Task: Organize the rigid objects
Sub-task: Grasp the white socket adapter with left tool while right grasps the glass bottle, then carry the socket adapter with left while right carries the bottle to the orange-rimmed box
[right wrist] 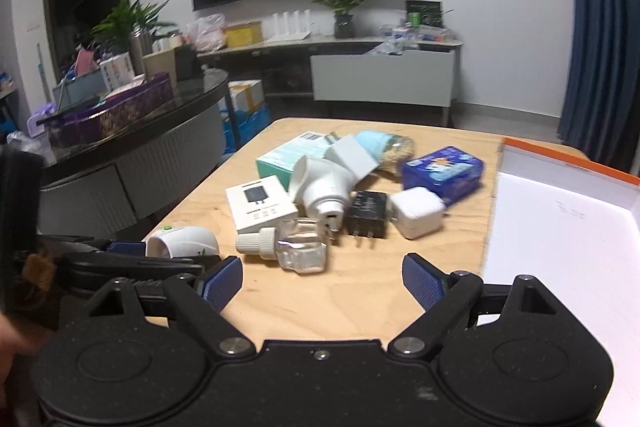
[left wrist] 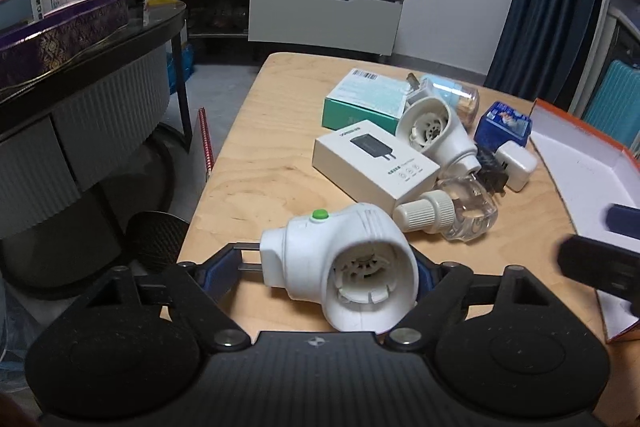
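Straddling the white plug-in diffuser at the table's near left edge, the left tongs stand spread, pads not pressing it. The right tongs gape empty over bare wood, near the clear bottle and the orange-rimmed box on the right.

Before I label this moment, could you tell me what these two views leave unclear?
- Left wrist view: left gripper pad contact, hidden behind the white plastic plug-in diffuser with a green button.
- Left wrist view: dark item in the orange-edged white cardboard box, blurred and edge-cut.
- Right wrist view: small white carton print, blurred.
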A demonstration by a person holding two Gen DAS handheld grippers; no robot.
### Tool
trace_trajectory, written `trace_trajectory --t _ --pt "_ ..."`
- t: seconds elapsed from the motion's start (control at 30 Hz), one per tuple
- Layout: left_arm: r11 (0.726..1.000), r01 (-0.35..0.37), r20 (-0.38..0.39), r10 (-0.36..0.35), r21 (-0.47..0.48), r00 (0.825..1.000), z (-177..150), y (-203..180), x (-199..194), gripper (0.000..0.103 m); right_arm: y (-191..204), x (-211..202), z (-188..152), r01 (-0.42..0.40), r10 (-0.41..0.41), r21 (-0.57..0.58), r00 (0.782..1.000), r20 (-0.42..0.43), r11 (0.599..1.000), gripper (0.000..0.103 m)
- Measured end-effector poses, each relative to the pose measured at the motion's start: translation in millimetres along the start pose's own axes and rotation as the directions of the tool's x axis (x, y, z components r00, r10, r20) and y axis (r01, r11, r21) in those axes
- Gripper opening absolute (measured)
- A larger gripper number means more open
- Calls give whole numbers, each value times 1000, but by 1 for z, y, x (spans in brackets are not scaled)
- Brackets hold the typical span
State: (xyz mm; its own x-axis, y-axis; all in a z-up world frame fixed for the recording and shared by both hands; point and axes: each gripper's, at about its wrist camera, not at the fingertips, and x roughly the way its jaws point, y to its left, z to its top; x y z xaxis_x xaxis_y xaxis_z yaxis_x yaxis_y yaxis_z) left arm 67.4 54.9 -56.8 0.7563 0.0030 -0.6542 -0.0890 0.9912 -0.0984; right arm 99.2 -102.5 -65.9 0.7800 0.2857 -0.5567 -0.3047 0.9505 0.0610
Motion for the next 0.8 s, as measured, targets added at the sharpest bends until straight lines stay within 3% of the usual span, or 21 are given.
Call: trace_trajectory --t 0.17,0.3,0.43,0.5,0.6,0.7,0.8 --pt "1000 -3 40 4 -15 999 4 12 -13 85 6 36 8 -52 52 2 997 -61 999 102" --pt "999 -46 54 47 -18 997 8 22 -18 85 12 62 10 -82 83 19 992 -93 996 102" --pt "997 -32 47 35 -63 998 8 35 -16 85 18 82 14 -35 35 8 992 -118 999 102" --pt "998 -30 54 33 -62 998 9 36 -17 85 19 89 16 -47 51 31 990 -131 998 102" --pt "997 -16 53 20 -71 998 11 37 -17 85 24 99 17 -34 33 -1 989 -147 999 102" --pt "997 -14 47 18 -71 999 10 37 -17 85 27 99 18 -35 28 -43 988 -149 998 93" --pt "997 -7 45 10 -72 999 12 35 -18 85 18 90 16 -49 47 -12 987 -152 999 92"
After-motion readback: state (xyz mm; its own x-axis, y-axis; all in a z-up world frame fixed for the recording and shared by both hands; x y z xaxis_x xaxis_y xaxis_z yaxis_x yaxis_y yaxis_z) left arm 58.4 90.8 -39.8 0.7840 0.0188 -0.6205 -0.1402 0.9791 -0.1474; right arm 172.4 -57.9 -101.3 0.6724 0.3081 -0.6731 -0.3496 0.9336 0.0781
